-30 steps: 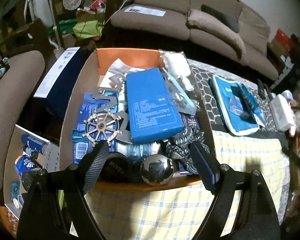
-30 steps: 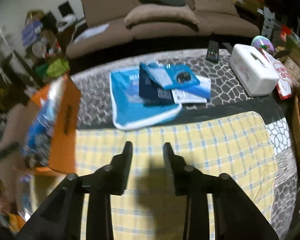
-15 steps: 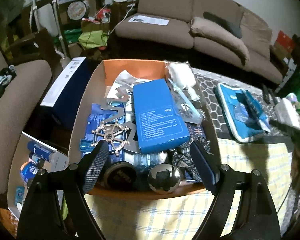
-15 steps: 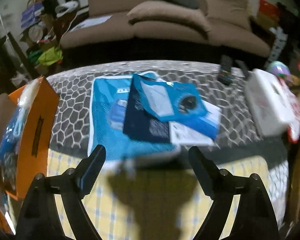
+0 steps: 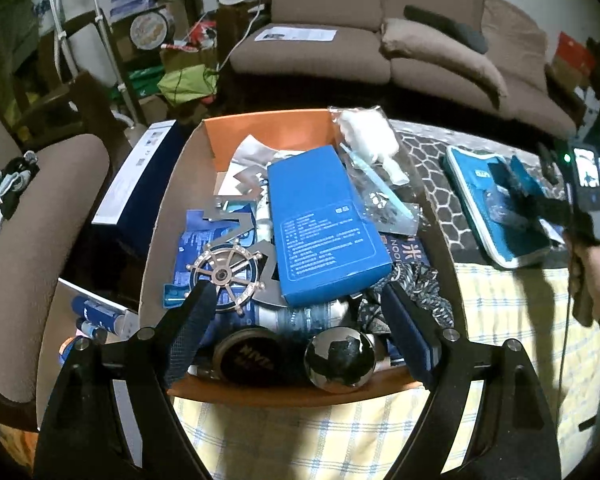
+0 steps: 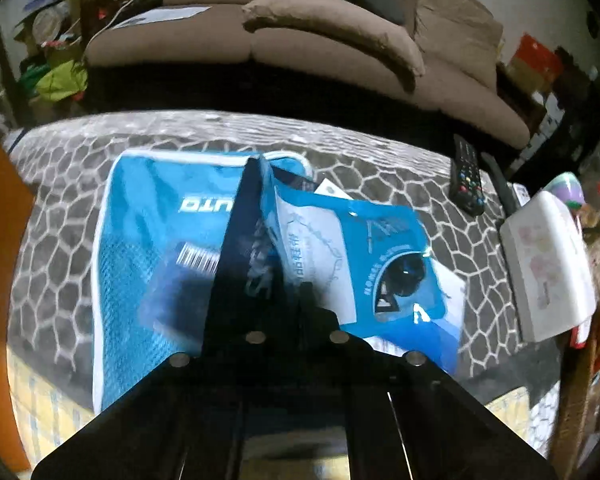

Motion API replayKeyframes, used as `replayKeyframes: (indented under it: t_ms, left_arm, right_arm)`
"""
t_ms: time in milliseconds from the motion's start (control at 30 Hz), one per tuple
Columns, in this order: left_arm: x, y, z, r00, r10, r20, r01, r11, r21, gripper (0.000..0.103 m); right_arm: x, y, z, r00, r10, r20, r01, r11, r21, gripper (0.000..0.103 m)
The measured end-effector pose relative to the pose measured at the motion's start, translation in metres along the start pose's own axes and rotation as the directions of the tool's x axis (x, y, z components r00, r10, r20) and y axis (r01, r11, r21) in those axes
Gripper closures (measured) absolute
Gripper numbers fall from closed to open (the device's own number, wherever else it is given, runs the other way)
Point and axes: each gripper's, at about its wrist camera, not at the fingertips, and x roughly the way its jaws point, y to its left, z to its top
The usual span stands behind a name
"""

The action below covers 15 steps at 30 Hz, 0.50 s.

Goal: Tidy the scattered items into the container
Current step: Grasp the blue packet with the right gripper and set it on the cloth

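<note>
An orange cardboard box [image 5: 260,128] holds a blue carton [image 5: 320,224], a ship's-wheel ornament [image 5: 226,276], a dark tin [image 5: 246,358], a steel ball [image 5: 340,360] and several packets. My left gripper [image 5: 296,332] hangs open over the box's near edge, gripping nothing. To the right a light blue pouch [image 6: 148,220] lies on the table with a dark blue packet [image 6: 240,236] and a blue window packet [image 6: 380,264] on it. My right gripper [image 6: 296,296] is shut on the dark blue packet, whose edge stands tilted up. The left wrist view shows that gripper [image 5: 536,204] over the pouch [image 5: 472,176].
A white tissue box [image 6: 548,268] and a black remote [image 6: 466,180] lie at the table's right. A yellow checked cloth [image 5: 500,320] covers the near table, a grey honeycomb mat [image 6: 60,208] the far part. A brown sofa [image 5: 380,40] stands behind, an armchair [image 5: 40,220] at left.
My right gripper opened wide, moved down and forward over the pouch, then shut on the dark blue packet. The left gripper stayed open over the box, only tipping slightly.
</note>
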Motion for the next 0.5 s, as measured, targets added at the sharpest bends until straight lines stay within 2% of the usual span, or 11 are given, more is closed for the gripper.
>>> replayKeyframes:
  t_ms: [67, 167, 200, 233, 333, 367, 433, 467, 500]
  left_arm:
    - [-0.002, -0.001, 0.0, 1.0, -0.01, 0.004, 0.01, 1.0, 0.0, 0.02]
    - [-0.008, -0.003, -0.001, 0.999, -0.031, 0.012, 0.031, 1.0, 0.002, 0.02]
    - [-0.011, -0.004, -0.001, 0.999, -0.041, 0.014, 0.041, 0.999, 0.001, 0.02]
    - [-0.014, -0.005, -0.001, 0.998, -0.053, 0.018, 0.053, 0.999, -0.002, 0.02]
    - [-0.019, -0.006, -0.002, 0.997, -0.072, 0.021, 0.072, 0.997, -0.003, 0.02]
    - [-0.02, -0.006, -0.002, 0.997, -0.076, 0.018, 0.076, 0.997, -0.004, 0.02]
    - [-0.022, -0.005, -0.003, 0.995, -0.101, 0.012, 0.102, 0.995, -0.011, 0.02]
    - [-0.024, -0.005, -0.004, 0.994, -0.108, 0.012, 0.108, 0.994, -0.011, 0.02]
    - [-0.025, -0.006, -0.005, 0.993, -0.12, 0.012, 0.12, 0.993, -0.01, 0.02]
  right_arm:
    - [-0.012, 0.003, -0.007, 1.0, 0.027, 0.004, -0.027, 0.999, -0.024, 0.103]
    - [-0.042, 0.012, -0.033, 0.99, 0.14, -0.024, -0.14, 0.99, -0.029, 0.103]
    - [-0.058, 0.021, -0.05, 0.977, 0.208, -0.05, -0.209, 0.977, -0.029, 0.103]
    - [-0.071, 0.028, -0.062, 0.968, 0.243, -0.066, -0.246, 0.968, -0.044, 0.103]
    - [-0.113, 0.055, -0.106, 0.945, 0.311, -0.104, -0.321, 0.941, -0.107, 0.103]
    - [-0.124, 0.061, -0.117, 0.932, 0.343, -0.12, -0.355, 0.929, -0.106, 0.102]
    - [-0.145, 0.079, -0.143, 0.882, 0.433, -0.184, -0.454, 0.887, -0.087, 0.1]
    - [-0.151, 0.083, -0.153, 0.858, 0.468, -0.211, -0.49, 0.87, -0.064, 0.095]
    - [-0.157, 0.089, -0.164, 0.825, 0.507, -0.251, -0.528, 0.849, -0.023, 0.089]
